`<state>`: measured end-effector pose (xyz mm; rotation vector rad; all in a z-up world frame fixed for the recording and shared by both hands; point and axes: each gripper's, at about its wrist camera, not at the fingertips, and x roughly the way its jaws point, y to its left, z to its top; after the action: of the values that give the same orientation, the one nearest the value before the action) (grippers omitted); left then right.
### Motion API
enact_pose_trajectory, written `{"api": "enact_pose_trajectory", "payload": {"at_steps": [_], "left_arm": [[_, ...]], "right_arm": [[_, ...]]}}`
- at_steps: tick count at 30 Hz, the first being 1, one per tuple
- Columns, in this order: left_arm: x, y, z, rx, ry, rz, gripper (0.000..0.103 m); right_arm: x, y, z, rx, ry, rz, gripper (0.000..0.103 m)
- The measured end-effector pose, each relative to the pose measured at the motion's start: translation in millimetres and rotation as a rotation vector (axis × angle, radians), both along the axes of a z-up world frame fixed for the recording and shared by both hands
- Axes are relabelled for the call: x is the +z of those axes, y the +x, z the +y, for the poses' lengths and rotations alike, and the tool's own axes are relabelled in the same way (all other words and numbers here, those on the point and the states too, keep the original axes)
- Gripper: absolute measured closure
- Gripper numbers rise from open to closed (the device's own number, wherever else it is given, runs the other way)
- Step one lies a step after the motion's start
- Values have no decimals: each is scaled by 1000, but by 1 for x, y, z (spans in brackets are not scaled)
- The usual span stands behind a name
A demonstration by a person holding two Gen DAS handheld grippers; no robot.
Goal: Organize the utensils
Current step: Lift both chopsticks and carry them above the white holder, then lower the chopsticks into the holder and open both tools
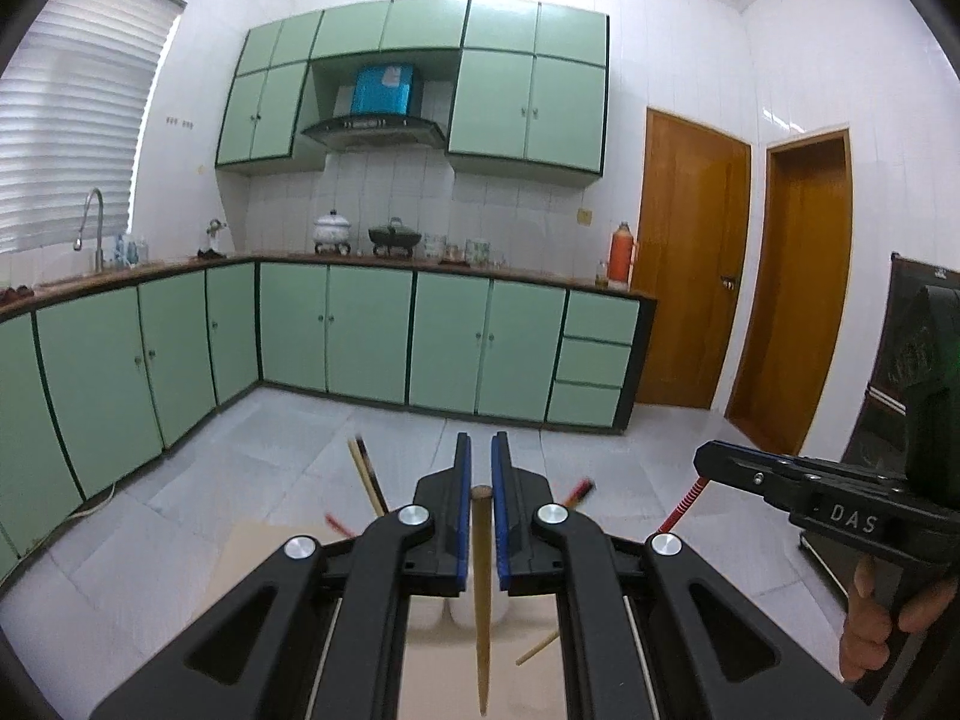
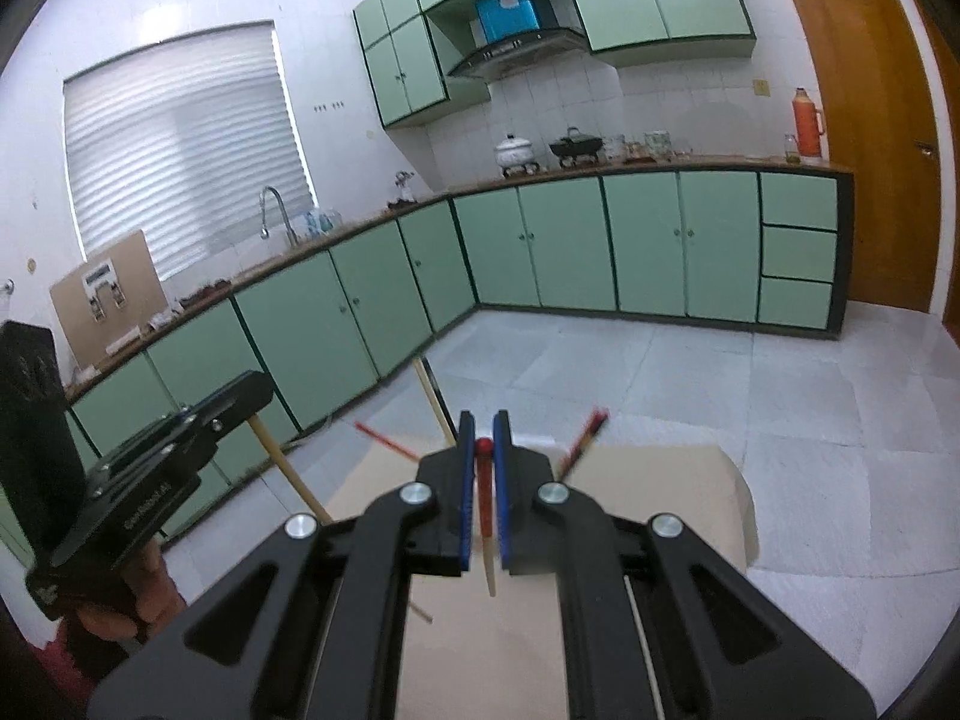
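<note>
My left gripper (image 1: 478, 447) is shut on a plain wooden chopstick (image 1: 482, 588) that stands upright between its blue pads; it also shows in the right wrist view (image 2: 282, 462). My right gripper (image 2: 484, 423) is shut on a red-topped chopstick (image 2: 485, 498), held upright; in the left wrist view the right gripper (image 1: 708, 459) is at the right with the red chopstick (image 1: 681, 504) below it. Several more chopsticks (image 2: 579, 441) stick up from a holder hidden behind the grippers, above a beige table (image 2: 660, 480).
A kitchen lies ahead: green base cabinets (image 1: 372, 336) with pots (image 1: 393, 237) and an orange thermos (image 1: 621, 255) on the counter, a sink tap (image 1: 90, 222) at the left, wooden doors (image 1: 690, 258) at the right, and a tiled floor (image 2: 660, 372).
</note>
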<state>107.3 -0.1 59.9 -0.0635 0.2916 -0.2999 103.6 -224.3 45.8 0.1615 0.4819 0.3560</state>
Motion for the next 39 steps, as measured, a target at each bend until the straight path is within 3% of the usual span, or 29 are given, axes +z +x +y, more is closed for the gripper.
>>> {"api": "enact_pose_trajectory", "payload": {"at_steps": [7, 15, 19, 27, 35, 39], "left_arm": [[42, 33, 5, 25, -7, -87, 97], [61, 96, -4, 55, 20, -154, 97], [43, 126, -8, 67, 22, -115, 97], [-21, 169, -7, 77, 35, 14, 97], [-62, 177, -6, 71, 54, 93, 96], [-71, 175, -3, 76, 57, 118, 92]], "right_arm": [[42, 31, 4, -4, -33, -88, 98], [41, 79, 14, -27, -95, -92, 98], [21, 105, 20, -31, -105, -58, 98], [-32, 138, 33, -21, -132, 34, 98], [-70, 145, 43, 0, -138, 116, 98], [-79, 140, 45, -11, -144, 134, 90]]}}
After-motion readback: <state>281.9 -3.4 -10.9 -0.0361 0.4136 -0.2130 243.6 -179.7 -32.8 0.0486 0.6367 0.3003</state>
